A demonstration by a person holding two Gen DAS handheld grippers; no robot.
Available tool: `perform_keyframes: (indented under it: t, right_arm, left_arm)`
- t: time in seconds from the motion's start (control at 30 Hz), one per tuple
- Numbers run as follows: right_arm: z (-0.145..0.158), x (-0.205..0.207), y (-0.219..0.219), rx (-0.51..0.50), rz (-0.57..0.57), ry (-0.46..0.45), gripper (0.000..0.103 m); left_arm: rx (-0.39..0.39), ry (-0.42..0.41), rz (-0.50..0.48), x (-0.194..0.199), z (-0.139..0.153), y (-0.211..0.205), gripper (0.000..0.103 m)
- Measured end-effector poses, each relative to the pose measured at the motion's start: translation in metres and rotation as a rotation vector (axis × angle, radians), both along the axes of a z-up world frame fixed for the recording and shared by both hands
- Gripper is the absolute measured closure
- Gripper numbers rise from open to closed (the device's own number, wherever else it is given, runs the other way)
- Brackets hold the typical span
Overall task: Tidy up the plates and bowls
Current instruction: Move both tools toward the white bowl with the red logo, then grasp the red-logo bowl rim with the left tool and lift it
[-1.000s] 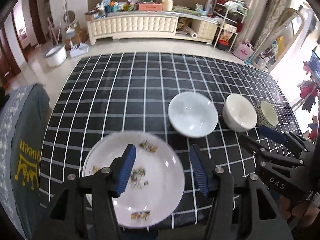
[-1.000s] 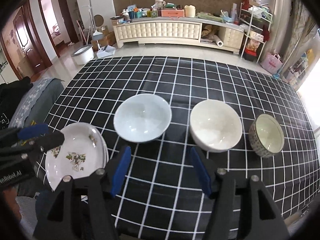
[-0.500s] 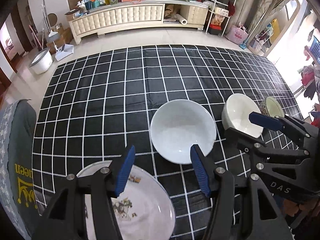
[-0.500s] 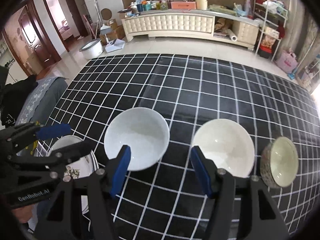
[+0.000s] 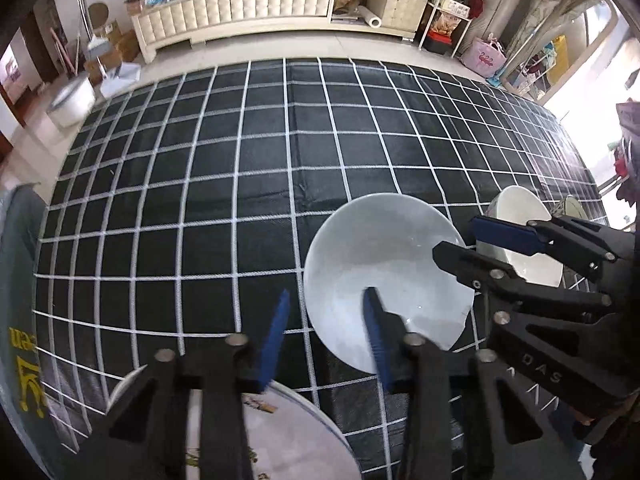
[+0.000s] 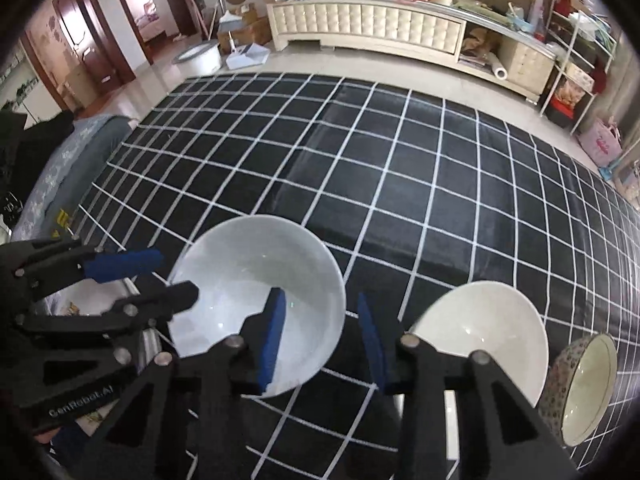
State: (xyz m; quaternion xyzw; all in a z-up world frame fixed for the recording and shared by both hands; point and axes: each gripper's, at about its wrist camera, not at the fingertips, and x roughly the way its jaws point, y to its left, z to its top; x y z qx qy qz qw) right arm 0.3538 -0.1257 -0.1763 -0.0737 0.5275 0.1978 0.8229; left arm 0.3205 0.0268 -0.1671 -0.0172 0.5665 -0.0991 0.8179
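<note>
Bowls stood in a row on a table (image 6: 400, 184) covered with a black cloth with white grid lines: a pale blue-white bowl (image 6: 256, 276) on the left, a cream bowl (image 6: 484, 324) just beside it on the right, and a small patterned bowl (image 6: 584, 384) at the right end, tilted and touching or almost touching the cream one. All three bowls looked empty. A white plate (image 5: 288, 436) with a small flower print lay at the near left edge of the table, beside the pale bowl; nothing lay on it except its print. The left gripper (image 5: 326, 332) hung over the near left rim of the pale bowl (image 5: 384, 276), jaws spread apart and holding nothing; its right finger was over the inside of the bowl and its left finger outside it, over the cloth. The right gripper (image 6: 322, 332) was also spread and empty, with its left finger over the inside of the pale bowl and its right finger over the gap between the pale and the cream bowl. On the body of the left gripper, in the right wrist view, the white word "GenRobot.AI" could be read. On the right gripper (image 5: 476, 242), in the left wrist view, only the letters "DAS" were clear. A grey cloth (image 5: 20, 344) at the left edge carried yellow letters, too cut off to read.
</note>
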Motion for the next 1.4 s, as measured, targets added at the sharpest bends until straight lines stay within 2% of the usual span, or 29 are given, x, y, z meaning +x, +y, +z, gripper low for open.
perform_keyframes:
  t: [0.03, 0.1, 0.17, 0.27, 0.33, 0.4, 0.67, 1.07, 1.23, 1.4]
  right_arm:
    - [-0.002, 0.001, 0.002, -0.008, 0.004, 0.003, 0.065]
    - [-0.005, 0.003, 0.001, -0.006, 0.007, 0.009, 0.066]
    - [-0.008, 0.003, 0.001, -0.018, 0.008, 0.013, 0.068]
    - [-0.013, 0.005, 0.003, -0.038, 0.014, 0.027, 0.077]
    - [-0.016, 0.006, 0.003, -0.062, 0.008, 0.021, 0.088]
    - [-0.018, 0.009, 0.001, -0.068, -0.008, 0.030, 0.091]
    - [-0.016, 0.005, -0.005, -0.024, -0.060, 0.038, 0.092]
    - [0.029, -0.052, -0.016, -0.010, -0.083, -0.007, 0.092]
    - [0.029, -0.078, -0.024, -0.007, -0.104, 0.000, 0.092]
    - [0.017, -0.094, -0.029, -0.014, -0.127, 0.033, 0.092]
  left_arm:
    - [-0.008, 0.013, -0.006, 0.001, -0.002, 0.000, 0.078]
    - [0.033, 0.013, -0.004, 0.002, -0.008, 0.001, 0.080]
    - [0.023, 0.036, -0.008, 0.003, -0.014, 0.002, 0.082]
    - [0.018, 0.060, -0.007, 0.006, -0.021, 0.002, 0.089]
    - [0.032, 0.074, -0.007, 0.009, -0.025, 0.002, 0.092]
    - [0.040, 0.072, 0.000, 0.011, -0.026, 0.001, 0.092]
    - [0.017, 0.073, 0.033, 0.001, -0.016, -0.001, 0.095]
    - [0.011, 0.019, 0.008, -0.057, 0.034, -0.014, 0.095]
    - [0.002, 0.020, -0.009, -0.086, 0.034, -0.018, 0.095]
    - [0.004, 0.052, -0.020, -0.105, 0.017, -0.030, 0.095]
